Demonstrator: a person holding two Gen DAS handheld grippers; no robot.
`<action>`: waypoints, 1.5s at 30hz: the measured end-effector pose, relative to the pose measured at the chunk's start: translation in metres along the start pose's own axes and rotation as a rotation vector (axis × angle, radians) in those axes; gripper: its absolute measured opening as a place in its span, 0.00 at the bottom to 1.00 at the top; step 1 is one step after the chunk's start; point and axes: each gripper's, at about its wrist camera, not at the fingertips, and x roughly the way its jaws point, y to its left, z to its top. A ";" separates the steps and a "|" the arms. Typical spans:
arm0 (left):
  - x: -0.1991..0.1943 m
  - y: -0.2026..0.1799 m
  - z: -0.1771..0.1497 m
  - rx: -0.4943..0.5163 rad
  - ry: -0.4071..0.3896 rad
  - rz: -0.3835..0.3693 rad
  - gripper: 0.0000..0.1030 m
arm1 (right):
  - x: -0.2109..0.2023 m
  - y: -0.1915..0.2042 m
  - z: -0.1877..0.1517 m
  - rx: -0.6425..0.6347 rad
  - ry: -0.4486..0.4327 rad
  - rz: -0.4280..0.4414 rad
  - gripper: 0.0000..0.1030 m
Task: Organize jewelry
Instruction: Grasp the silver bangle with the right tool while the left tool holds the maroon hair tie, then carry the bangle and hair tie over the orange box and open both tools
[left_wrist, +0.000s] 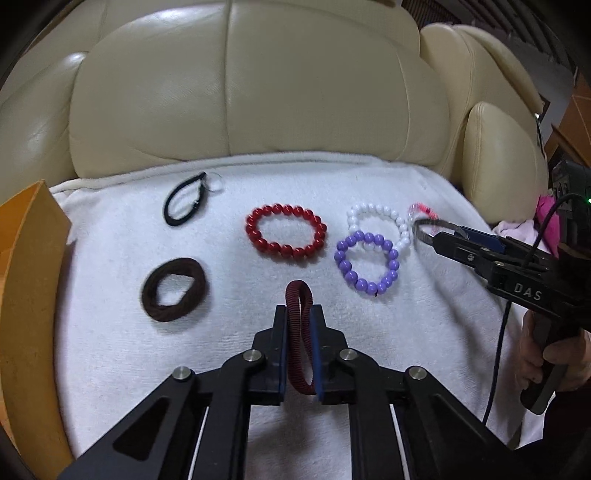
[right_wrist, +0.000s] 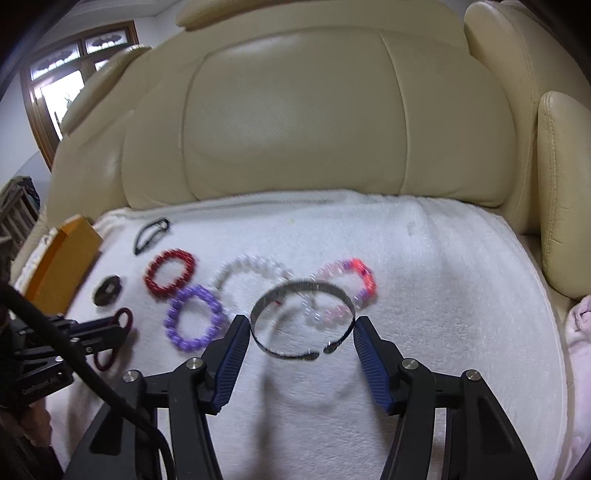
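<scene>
Altogether four bead bracelets lie on the white towel (left_wrist: 229, 369): one red (left_wrist: 286, 232), one white (left_wrist: 380, 221), one purple (left_wrist: 367, 262), one pink (right_wrist: 347, 288). Two hair ties, black (left_wrist: 184, 205) and brown (left_wrist: 173, 290), sit toward its left edge. Left gripper (left_wrist: 300, 325) fingers pinch a dark red hair tie (left_wrist: 300, 339). Right gripper (right_wrist: 301, 332) fingers, spread wide, hold a metal bangle (right_wrist: 301, 319) above the towel.

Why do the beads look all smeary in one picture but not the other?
In the right wrist view, motion blur smears the red bead bracelet and purple bead bracelet; in the left wrist view the same red and purple beads look sharp, with small glare spots, and the fisheye bends the edges.
</scene>
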 end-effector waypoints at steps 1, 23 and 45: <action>-0.002 0.003 0.000 -0.001 -0.007 -0.002 0.09 | -0.003 0.002 0.001 0.002 -0.008 0.010 0.59; -0.049 0.027 -0.006 -0.023 -0.106 0.028 0.08 | 0.008 0.034 0.005 0.049 0.026 0.014 0.87; -0.095 0.013 -0.003 0.043 -0.276 0.238 0.08 | 0.015 0.048 0.008 0.096 0.022 -0.002 0.62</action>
